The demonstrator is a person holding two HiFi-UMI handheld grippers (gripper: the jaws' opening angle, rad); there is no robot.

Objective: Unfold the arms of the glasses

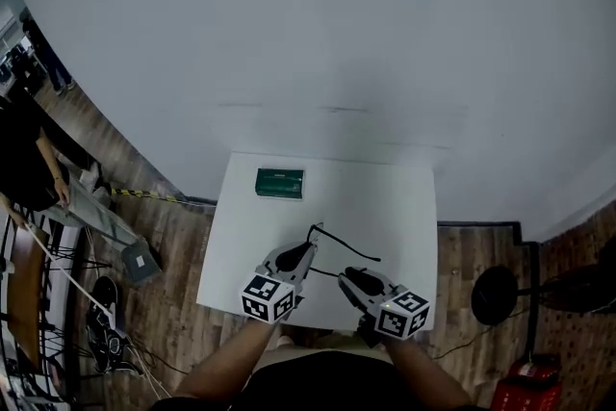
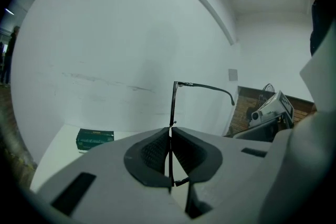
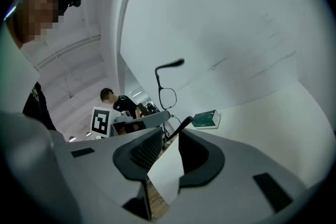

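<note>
Thin black glasses (image 1: 346,248) hang over the near half of the white table (image 1: 385,197). My left gripper (image 1: 310,250) is shut on the frame's front, which shows as a thin black line pinched between the pads (image 2: 157,152). One arm (image 2: 206,87) stands unfolded and reaches right from the frame's top. My right gripper (image 1: 345,274) is just right of the glasses, its jaws apart. In the right gripper view a lens (image 3: 168,98) and the curved upper arm (image 3: 169,65) rise ahead of the gripper (image 3: 170,134). The other arm's tip (image 3: 184,124) lies at the mouth of the gap, unpinched.
A green box (image 1: 280,183) lies at the table's far left side. Wooden floor surrounds the table, with a black round-based stand (image 1: 494,295) and a red object (image 1: 525,390) to the right. People and equipment are at the far left (image 1: 29,159).
</note>
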